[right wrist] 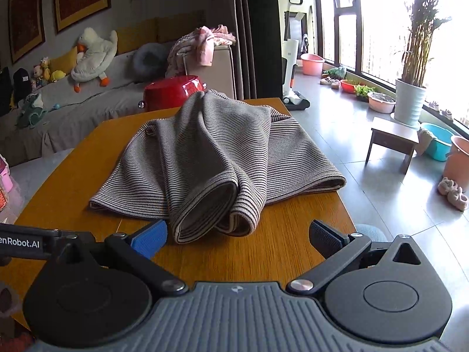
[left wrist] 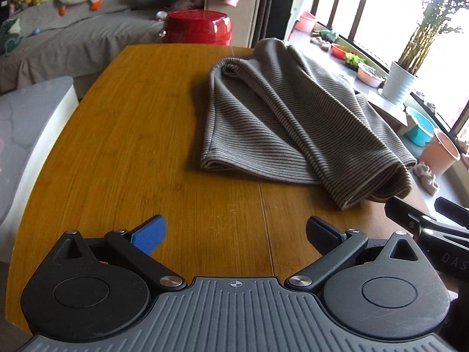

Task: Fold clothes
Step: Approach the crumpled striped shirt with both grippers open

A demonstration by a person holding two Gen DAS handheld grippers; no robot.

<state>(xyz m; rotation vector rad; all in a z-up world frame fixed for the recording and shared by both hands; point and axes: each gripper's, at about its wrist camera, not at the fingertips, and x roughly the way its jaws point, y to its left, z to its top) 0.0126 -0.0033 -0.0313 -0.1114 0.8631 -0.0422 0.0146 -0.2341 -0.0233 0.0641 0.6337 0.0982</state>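
A grey-brown striped garment (left wrist: 287,123) lies rumpled on the wooden table (left wrist: 140,135), loosely bunched with a rolled hem toward me. In the left wrist view my left gripper (left wrist: 236,234) hangs open over bare wood, short of the garment's near edge and to its left. In the right wrist view the striped garment (right wrist: 217,152) fills the table's middle. My right gripper (right wrist: 237,237) is open just before the rolled hem, whose folds reach between the fingertips without being pinched. The right gripper's body (left wrist: 431,228) shows at the left view's right edge.
A red round stool (left wrist: 196,26) stands beyond the table's far end, before a grey sofa (left wrist: 64,35) with plush toys. Right of the table are tiled floor, a small wooden stool (right wrist: 392,140), basins and a potted plant (right wrist: 410,102). A white box (left wrist: 32,129) sits left.
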